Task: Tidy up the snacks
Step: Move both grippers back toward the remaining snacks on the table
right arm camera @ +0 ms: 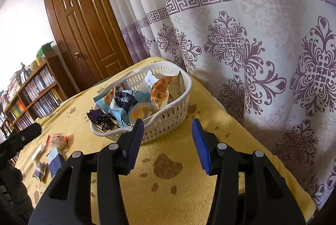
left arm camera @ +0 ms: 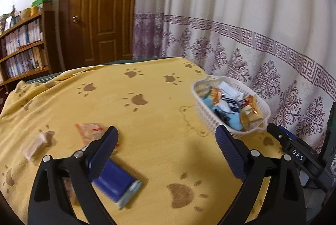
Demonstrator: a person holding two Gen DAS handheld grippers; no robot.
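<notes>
Several wrapped snacks are left; the left gripper (left arm camera: 166, 151), jaws wide and empty, should be lowered squarely over the dark-blue rectangular packet (left arm camera: 115, 181), lower left; right gripper (right arm camera: 168, 145) jaws part-open, empty

Soft, even indoor light on my table; gentle shadows under my grippers; fisheye bending and dark corners in both views; motion blur smears the blue packet (left arm camera: 116, 183) and nearby wrappers.
</notes>
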